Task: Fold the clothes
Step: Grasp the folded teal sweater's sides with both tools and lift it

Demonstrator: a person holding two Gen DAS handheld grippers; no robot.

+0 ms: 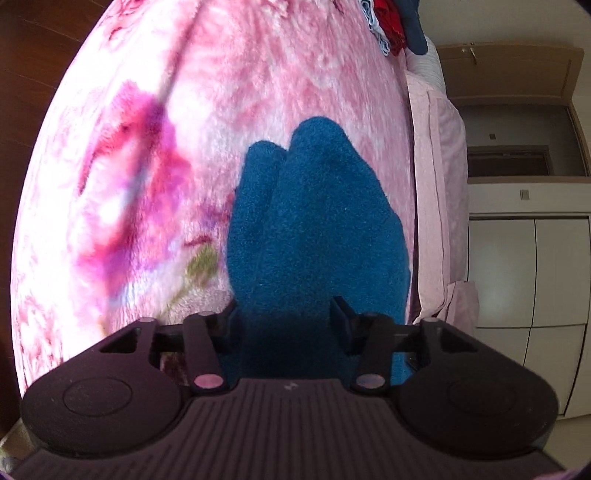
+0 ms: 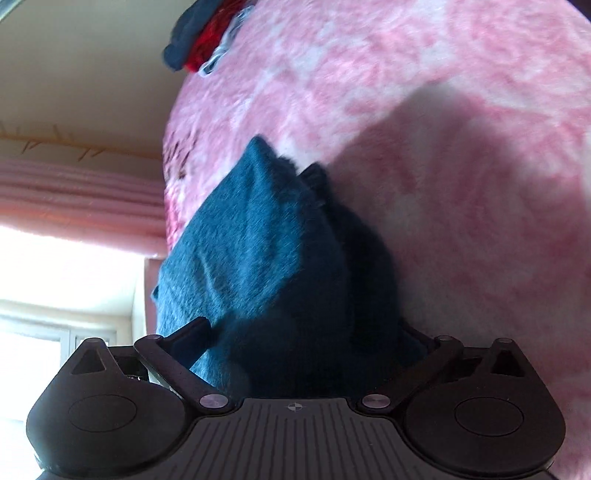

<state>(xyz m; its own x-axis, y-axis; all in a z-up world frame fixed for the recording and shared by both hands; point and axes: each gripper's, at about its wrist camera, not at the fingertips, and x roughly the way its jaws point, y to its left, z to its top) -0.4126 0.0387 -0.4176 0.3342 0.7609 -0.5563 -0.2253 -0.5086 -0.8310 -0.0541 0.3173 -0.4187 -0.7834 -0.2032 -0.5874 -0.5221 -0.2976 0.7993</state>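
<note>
One blue fleece garment (image 1: 310, 221) is lying bunched on the pink floral blanket (image 1: 129, 166), near its edge. I'm reading the fold as barely started, with flattening and folding left. My left gripper (image 1: 284, 314) is sitting half open astride it, pads not visibly pinching. My right gripper (image 2: 306, 332) is gaping wide, cloth between, nothing held. One clothes pile (image 2: 203, 40) is waiting beyond.

The folded teal fleece garment (image 1: 314, 221) lies on the pink floral plush blanket (image 1: 221, 92), just before both grippers. A heap of red, blue and white clothes (image 1: 391, 29) sits far behind it at the blanket's edge, well apart
</note>
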